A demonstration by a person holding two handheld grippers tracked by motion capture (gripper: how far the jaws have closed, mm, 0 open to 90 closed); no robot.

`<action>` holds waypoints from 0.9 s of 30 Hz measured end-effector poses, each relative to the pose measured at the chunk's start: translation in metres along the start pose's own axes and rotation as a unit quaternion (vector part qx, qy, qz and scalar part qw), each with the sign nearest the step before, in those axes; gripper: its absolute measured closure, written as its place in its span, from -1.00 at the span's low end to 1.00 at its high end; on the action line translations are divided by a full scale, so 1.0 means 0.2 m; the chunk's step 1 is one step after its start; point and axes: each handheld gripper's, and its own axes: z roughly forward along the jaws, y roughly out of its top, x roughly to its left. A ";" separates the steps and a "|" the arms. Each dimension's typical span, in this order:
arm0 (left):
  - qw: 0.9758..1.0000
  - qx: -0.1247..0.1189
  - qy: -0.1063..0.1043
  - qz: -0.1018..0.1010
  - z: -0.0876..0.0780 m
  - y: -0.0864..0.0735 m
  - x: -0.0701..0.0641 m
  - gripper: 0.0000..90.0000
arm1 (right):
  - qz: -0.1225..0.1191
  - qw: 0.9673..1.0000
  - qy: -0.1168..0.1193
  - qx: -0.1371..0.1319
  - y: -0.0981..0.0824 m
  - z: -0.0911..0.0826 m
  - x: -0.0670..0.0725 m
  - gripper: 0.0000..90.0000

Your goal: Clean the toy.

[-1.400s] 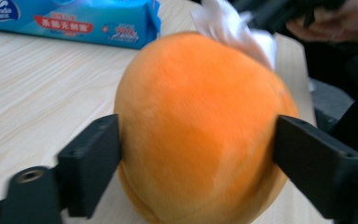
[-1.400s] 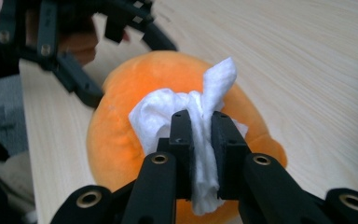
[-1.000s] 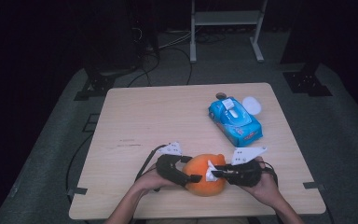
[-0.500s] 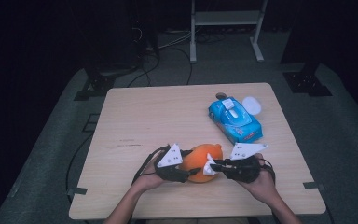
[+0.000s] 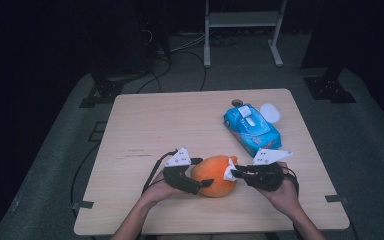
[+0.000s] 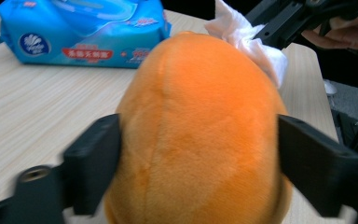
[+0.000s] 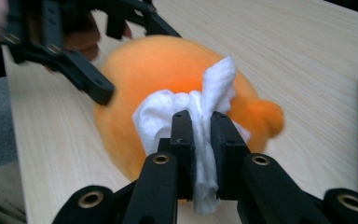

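Observation:
An orange plush toy (image 5: 215,175) lies on the wooden table (image 5: 155,125) near its front edge. My left gripper (image 5: 202,172) straddles the toy, one black jaw on each flank, and both pads lie against the plush (image 6: 200,130). Its jaws have just been opening, with the toy still between them. My right gripper (image 5: 232,174) comes in from the right, shut on a crumpled white wipe (image 7: 205,107). The wipe (image 6: 251,42) rests against the toy's (image 7: 158,65) top end.
A blue pack of wet wipes (image 5: 252,129) lies at the back right of the table, with a white round lid (image 5: 270,112) and a small dark disc (image 5: 237,102) beside it. Cables trail off the table's left front. A metal stand (image 5: 242,20) is on the floor behind.
Half a second ago the left jaws squeezed the toy narrow; now they stand wider and the plush has filled out. The right gripper has kept the wipe at the toy.

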 end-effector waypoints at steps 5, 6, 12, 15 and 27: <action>0.998 0.013 0.007 0.063 0.00 0.02 -0.07 -0.36 | -0.042 0.999 0.010 -0.013 0.05 0.03 0.11 0.78; 0.998 0.012 0.006 0.062 0.00 0.02 -0.07 -0.35 | -0.046 0.999 0.005 -0.013 0.06 0.03 0.12 0.77; 0.999 0.002 -0.030 0.028 -0.01 0.03 -0.05 -0.49 | -0.004 1.000 -0.015 -0.023 0.02 -0.01 0.00 0.77; 0.999 -0.004 -0.032 -0.025 -0.02 0.04 -0.01 -0.60 | 0.005 1.000 -0.010 -0.017 -0.01 -0.02 -0.01 0.77; 1.000 0.004 -0.008 0.019 -0.02 0.04 -0.03 -0.44 | -0.042 0.999 0.000 -0.026 0.07 0.02 0.11 0.77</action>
